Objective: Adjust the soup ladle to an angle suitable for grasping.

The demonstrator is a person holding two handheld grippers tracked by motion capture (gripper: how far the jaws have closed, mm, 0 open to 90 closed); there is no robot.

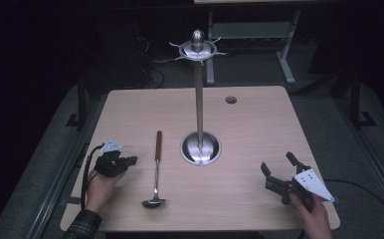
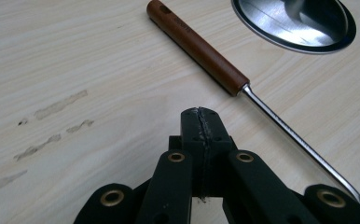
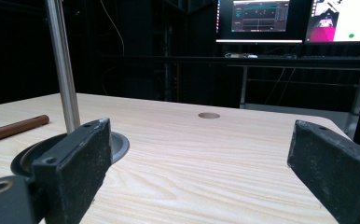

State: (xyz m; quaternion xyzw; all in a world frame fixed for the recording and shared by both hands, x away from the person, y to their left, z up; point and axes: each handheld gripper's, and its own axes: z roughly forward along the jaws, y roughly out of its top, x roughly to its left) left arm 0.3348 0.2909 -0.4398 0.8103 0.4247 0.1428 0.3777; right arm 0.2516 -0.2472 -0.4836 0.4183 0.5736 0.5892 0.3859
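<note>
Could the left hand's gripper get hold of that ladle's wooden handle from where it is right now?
Probably yes, once it opens. The left gripper sits beside the ladle with bare table between them, but its jaws are shut on nothing. The wooden handle lies flat, just ahead.

a light wooden table point(image 1: 259, 129) with rounded corners carries everything here. near its far edge, right of the middle, sits a small round hole point(image 1: 231, 100) in the top. about the middle stands a metal stand point(image 1: 199, 99) – a round shiny base flat on the wood, a thin upright pole rising from it, hooks spread around a knob at the top. just left of the base lies a ladle point(image 1: 156, 169), flat on the table, its brown wooden handle pointing to the far side and its metal bowl toward the near edge – close to the base but apart from it. a few faint smudges point(image 2: 52, 126) mark the wood left of the ladle.
</note>
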